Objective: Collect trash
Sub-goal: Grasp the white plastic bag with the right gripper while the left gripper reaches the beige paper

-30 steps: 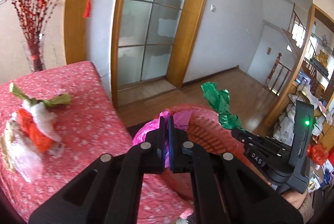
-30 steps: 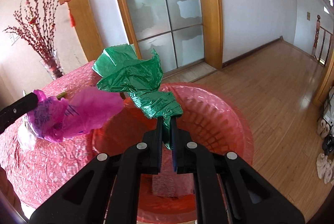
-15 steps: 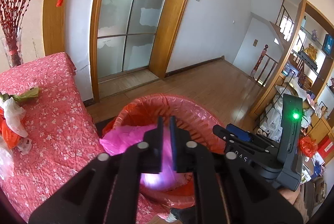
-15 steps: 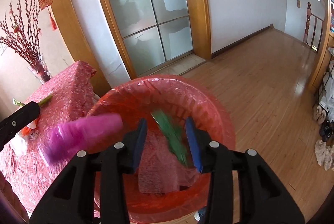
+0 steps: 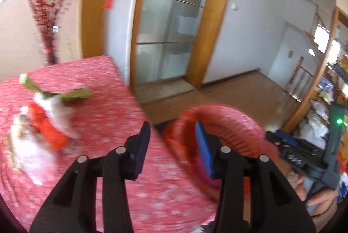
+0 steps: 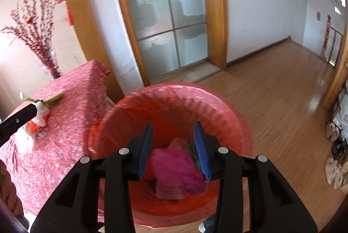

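The left gripper (image 5: 173,132), jaws opening and empty, hangs low centre; the right gripper (image 6: 173,132) gapes over the pink bag (image 6: 174,164) (inside the red bin (image 6: 239,124)).

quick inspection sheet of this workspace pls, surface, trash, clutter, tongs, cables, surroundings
surface: table under a pink flowered cloth, beside the bin.
job's things: red-lined bin holds a pink bag and a green scrap; a trash pile of white, orange and green scraps lies on the table.
clutter: vase of red branches at the table's far end.
tongs: left tongs opening, nothing between them; right tongs open over the bin, empty.
cables: nothing seen.
surroundings: frosted glass door, wooden floor, slippers.
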`<state>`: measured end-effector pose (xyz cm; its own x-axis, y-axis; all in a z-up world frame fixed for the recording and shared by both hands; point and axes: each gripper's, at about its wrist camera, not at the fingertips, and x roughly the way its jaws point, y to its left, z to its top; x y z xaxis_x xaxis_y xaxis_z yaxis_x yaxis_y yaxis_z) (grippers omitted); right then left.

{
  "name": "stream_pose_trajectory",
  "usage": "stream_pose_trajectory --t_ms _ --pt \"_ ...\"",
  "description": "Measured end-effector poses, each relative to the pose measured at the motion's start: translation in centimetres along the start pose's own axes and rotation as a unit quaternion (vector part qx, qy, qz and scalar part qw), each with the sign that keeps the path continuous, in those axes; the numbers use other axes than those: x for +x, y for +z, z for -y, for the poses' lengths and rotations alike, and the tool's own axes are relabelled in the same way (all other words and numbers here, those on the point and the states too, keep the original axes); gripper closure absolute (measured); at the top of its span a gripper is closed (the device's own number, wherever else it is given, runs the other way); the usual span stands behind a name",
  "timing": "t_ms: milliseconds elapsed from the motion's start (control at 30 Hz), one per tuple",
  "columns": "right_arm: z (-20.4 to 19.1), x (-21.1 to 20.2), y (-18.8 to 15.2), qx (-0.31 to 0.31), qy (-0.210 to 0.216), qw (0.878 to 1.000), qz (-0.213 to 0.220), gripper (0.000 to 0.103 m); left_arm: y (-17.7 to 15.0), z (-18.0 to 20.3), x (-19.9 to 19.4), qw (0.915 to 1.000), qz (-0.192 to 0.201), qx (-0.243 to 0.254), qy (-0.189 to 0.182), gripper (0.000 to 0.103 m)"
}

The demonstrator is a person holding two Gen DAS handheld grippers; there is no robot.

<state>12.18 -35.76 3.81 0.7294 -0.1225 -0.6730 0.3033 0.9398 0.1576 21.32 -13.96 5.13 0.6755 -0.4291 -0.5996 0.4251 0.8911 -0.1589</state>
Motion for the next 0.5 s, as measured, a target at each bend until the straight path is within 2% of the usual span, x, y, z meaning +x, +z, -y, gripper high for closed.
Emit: stream_pose_trajectory --t_ms 200,400,500 --pt "-5.7 0.2 0.3 -0.036 0.046 0.998 0.006 0.063 -0.4 -7.6 -3.5 0.9956 0.026 -0.026 0.086 0.053" --pt "-14.2 1.9 0.4 -0.086 0.106 0.991 0.002 0.063 -0.6 -15.9 -7.0 0.9803 0.047 -0.061 0.182 0.05" --pt "-18.4 3.0 0.3 -0.107 0.129 0.986 -0.003 0.063 -0.6 -19.2 -7.9 0.973 0.047 -0.084 0.21 0.05"
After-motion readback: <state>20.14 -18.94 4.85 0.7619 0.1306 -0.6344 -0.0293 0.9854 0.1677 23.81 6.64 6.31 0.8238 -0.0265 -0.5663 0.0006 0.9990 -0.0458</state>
